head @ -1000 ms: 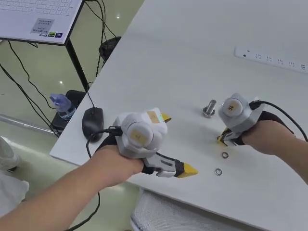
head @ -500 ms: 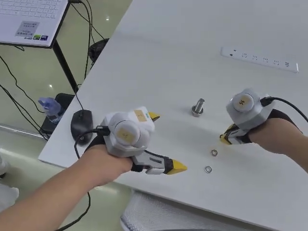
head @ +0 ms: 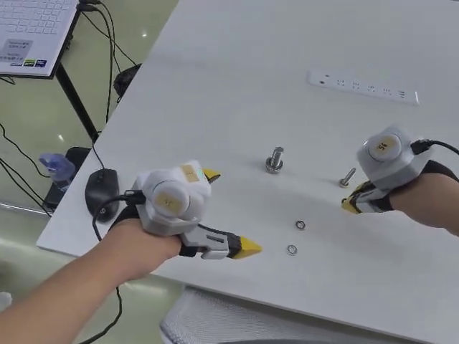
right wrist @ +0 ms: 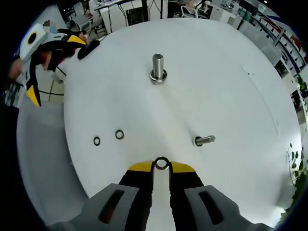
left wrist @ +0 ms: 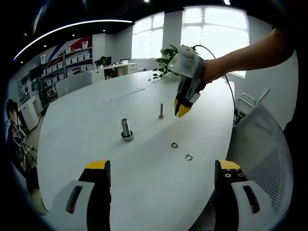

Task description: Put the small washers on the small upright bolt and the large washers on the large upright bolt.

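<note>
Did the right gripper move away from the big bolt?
Yes. Judged against the large bolt, the right gripper, pinching a washer, has shifted rightward in the head view, beside the small bolt.

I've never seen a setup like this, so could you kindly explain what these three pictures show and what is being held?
A person holds a two-fingered gripper in each hand; no robot arm. The head view comes from a headset camera looking down at the white table. The other two come from cameras riding on the grippers. On the table stand a large bolt and a small bolt, plus two loose washers and a power strip. The left gripper is open and empty; the right gripper pinches a washer in its fingers.
</note>
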A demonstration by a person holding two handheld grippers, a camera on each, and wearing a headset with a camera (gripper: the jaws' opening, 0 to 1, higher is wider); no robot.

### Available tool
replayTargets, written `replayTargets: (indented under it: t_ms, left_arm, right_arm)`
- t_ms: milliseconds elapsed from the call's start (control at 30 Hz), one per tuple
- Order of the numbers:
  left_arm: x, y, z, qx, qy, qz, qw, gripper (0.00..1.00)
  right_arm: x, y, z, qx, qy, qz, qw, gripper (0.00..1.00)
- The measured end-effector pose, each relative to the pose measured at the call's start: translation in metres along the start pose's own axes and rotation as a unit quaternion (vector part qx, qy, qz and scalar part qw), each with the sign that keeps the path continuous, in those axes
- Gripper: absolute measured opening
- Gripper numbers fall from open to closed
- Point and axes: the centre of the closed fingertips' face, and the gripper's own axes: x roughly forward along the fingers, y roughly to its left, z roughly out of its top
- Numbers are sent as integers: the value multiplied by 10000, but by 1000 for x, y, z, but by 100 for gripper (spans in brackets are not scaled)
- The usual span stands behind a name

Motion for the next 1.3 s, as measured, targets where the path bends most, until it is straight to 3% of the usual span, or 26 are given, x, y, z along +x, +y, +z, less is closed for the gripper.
replayTargets:
  t_ms: [233, 400, 533, 833, 1300]
  left_arm:
    - [0, 0, 0, -68, -8, 64, 10000, 90]
    - [2, -4, -2, -84, 16, 58, 9999, 92]
    - [3, -7, -1, -118, -13, 58, 9999, 93]
    - [4, -5, 0, -128, -16, 64, 9999, 94]
    - [6, -7, 0, -54, 21, -48, 10000, 99]
  right_arm:
    - [-8, -18, -4, -9, -21, -106, 9999, 12]
    - [-17, -35, 5, -9, -130, -209, 9997, 12]
    - [-14, -54, 16, -73, -204, -254, 9994, 12]
    - [-17, -62, 30, -250, -240, -285, 9990, 12]
    - [-8, -62, 36, -301, -195, -223, 9991, 12]
